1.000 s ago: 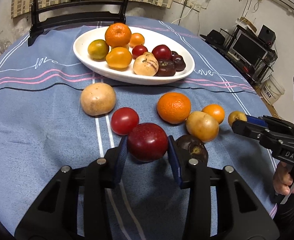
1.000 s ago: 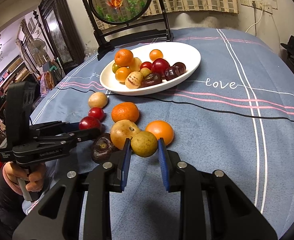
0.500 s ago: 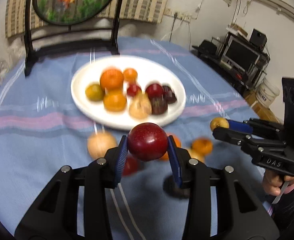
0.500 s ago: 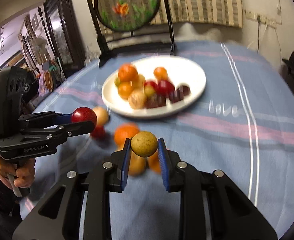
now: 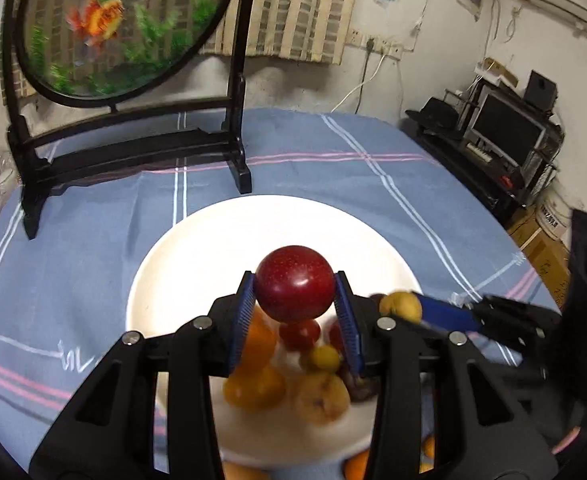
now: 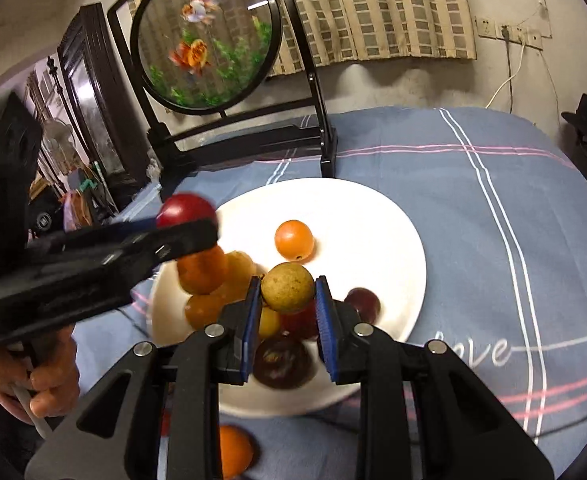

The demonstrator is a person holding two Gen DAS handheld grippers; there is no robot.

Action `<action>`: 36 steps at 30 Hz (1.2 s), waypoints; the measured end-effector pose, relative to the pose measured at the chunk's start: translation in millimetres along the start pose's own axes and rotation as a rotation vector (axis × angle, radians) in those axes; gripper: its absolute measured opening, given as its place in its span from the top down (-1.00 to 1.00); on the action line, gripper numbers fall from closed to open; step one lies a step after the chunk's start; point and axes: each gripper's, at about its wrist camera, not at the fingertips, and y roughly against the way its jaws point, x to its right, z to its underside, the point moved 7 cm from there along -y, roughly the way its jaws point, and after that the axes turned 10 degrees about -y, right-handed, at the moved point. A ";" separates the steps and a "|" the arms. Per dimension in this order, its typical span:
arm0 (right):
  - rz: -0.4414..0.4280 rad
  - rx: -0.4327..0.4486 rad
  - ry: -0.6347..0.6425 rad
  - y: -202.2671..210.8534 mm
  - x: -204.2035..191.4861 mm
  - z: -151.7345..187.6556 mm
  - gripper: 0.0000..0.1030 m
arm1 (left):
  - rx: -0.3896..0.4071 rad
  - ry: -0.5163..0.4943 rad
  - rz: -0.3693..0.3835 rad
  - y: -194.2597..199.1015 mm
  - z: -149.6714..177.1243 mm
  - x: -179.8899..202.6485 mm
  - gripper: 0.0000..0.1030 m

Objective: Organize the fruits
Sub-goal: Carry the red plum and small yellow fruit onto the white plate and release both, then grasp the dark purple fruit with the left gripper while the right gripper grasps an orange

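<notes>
- At the far left of the right wrist view, a person's hand (image 6: 33, 380) is gripping the handle of the left claw (image 5: 295, 306).
- The left claw is clenching a dark red round fruit (image 5: 294, 282) between its blue pads and is holding it in the air above the white plate (image 5: 197, 248), over the plate's near half.
- Behind it, a round fish-picture screen in a black stand (image 5: 113, 28) is standing on the far side of the table (image 5: 77, 240), which is wearing a blue cloth with white and pink stripes.
- In the middle, the white plate is carrying a pile of fruit: blurred orange fruits (image 5: 253, 384), small red ones (image 5: 299, 332), a dark purple one (image 6: 283, 362), and one orange fruit (image 6: 294, 240) sitting alone farther back.
- The right claw (image 6: 288, 312) is clenching a yellow-green round fruit (image 6: 288, 287) between its blue pads and is holding it above the pile on the plate, just right of the red fruit.
- Near the bottom edge, an orange fruit (image 6: 233, 450) is lying on the cloth, off the plate.
- At the far right, a dark shelf with a monitor (image 5: 505, 128) is standing against the wall.
</notes>
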 end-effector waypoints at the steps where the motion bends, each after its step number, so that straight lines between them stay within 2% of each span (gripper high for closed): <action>1: -0.002 -0.004 -0.001 -3.2 1.7 0.1 0.47 | -0.014 0.004 0.001 -8.9 -2.0 -2.0 0.22; 3: -0.014 -0.005 -0.002 -5.7 3.7 -0.8 0.46 | -0.032 0.003 -0.001 -19.8 -4.3 -3.1 0.20; 4: -0.027 -0.009 0.008 -6.3 3.1 0.0 0.46 | -0.042 0.003 -0.010 -23.1 -5.1 -3.2 0.08; 5: -0.042 -0.017 0.016 -6.1 2.4 0.7 0.45 | -0.044 0.006 -0.023 -23.3 -6.2 -4.0 -0.19; 6: -0.047 -0.019 0.018 -5.4 1.9 0.5 0.39 | -0.032 0.012 -0.033 -20.1 -7.5 -4.6 -0.67; 7: -0.047 -0.016 0.022 -2.8 1.7 -0.3 0.17 | 0.004 0.024 -0.052 -11.2 -9.4 -6.7 -0.76; 9: -0.022 0.037 0.023 7.6 2.7 -5.1 -0.24 | 0.032 0.020 -0.063 3.5 -10.2 -7.1 -0.76; 14: -0.042 0.048 0.014 28.6 -1.3 -2.6 -0.24 | 0.047 0.016 -0.074 46.7 10.8 -2.5 -0.80; 15: -0.046 0.047 0.008 33.8 -0.7 0.6 -0.24 | 0.052 0.016 -0.076 55.3 17.9 -1.2 -0.89; 16: -0.048 0.041 0.002 40.0 0.4 6.2 -0.24 | 0.058 0.015 -0.087 66.2 28.7 0.0 -0.95; 20: -0.018 0.005 0.000 57.1 9.3 33.5 -0.24 | 0.075 -0.003 -0.131 98.0 77.8 6.6 -0.95; 25: 0.050 -0.053 -0.038 68.5 29.4 72.6 -0.23 | 0.090 0.023 -0.180 110.6 131.9 8.0 -0.95; 27: 0.073 -0.083 -0.040 68.9 32.9 85.1 -0.23 | 0.038 0.062 -0.190 105.9 147.6 4.5 -0.95; 32: 0.135 -0.102 0.014 76.7 26.9 105.2 -0.21 | 0.025 0.095 -0.192 108.7 158.6 0.9 -0.95; 36: 0.113 -0.130 0.010 79.0 26.1 110.4 -0.12 | 0.043 0.083 -0.232 112.5 155.7 0.0 -0.95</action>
